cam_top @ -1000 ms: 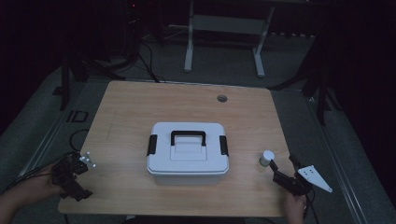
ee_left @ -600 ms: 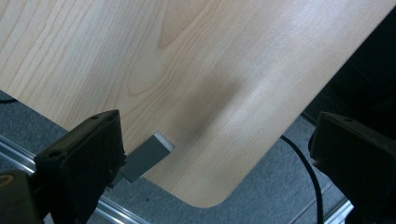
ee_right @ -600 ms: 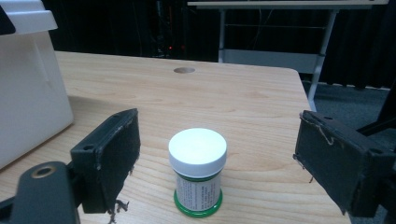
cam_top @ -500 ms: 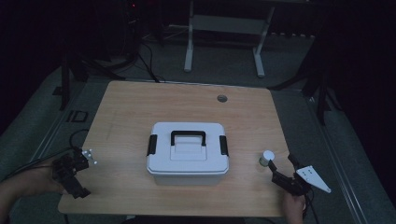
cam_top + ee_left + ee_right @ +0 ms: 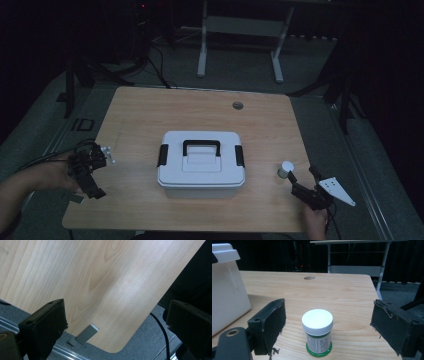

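Right gripper view: a small white-capped jar [image 5: 317, 332] with a green base and a printed label stands upright on the wooden table [image 5: 342, 297], between the two black jaws of the right gripper [image 5: 328, 327] but touching neither. The jaws have just been opening and now stand spread wide, with clear gaps on both sides of the jar — a released hold or a line-up for a grasp, I cannot tell which.

In the high view the jar [image 5: 286, 169] sits near the table's front right corner, just beside the right gripper [image 5: 301, 181] and a little right of a white storage box [image 5: 201, 164] with a black handle and black side latches, which rests closed at the table's centre. The right hand is placed as it was a second ago.

The left gripper [image 5: 89, 170], at the table's left edge, has lifted and shifted slightly since then. The left gripper view shows its jaws spread, empty, over bare wood by the table's rounded corner — so this hand is likely heading next toward the box.
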Demonstrator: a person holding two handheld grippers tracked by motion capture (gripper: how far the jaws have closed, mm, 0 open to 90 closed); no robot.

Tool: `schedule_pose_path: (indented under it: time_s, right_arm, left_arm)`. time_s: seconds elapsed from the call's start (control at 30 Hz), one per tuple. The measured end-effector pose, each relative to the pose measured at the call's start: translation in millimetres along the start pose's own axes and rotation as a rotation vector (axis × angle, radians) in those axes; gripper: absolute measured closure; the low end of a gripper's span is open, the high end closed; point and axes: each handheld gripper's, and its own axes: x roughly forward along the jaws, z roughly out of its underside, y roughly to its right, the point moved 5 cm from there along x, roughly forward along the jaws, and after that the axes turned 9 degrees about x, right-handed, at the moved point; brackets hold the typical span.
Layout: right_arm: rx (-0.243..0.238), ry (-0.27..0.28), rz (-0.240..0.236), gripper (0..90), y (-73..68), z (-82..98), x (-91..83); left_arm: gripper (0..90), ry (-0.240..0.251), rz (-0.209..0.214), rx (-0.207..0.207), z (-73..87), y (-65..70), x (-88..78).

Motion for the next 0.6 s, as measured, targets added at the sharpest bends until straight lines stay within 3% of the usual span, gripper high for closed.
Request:
schedule_pose_path:
  time_s: [0.3,0.6]
  right_arm:
    - [-0.026,-0.023,-0.023,11.6,-3.7,1.5,0.5]
    - [-0.022,-0.032,-0.054,11.6,-4.8,2.0,0.0]
  left_arm:
    - [2.5,-0.03,-0.003,0.065,-33.0,-4.5,-16.8]
    - [4.1,-0.01,-0.013,0.119,-59.1,-4.6,-36.8]
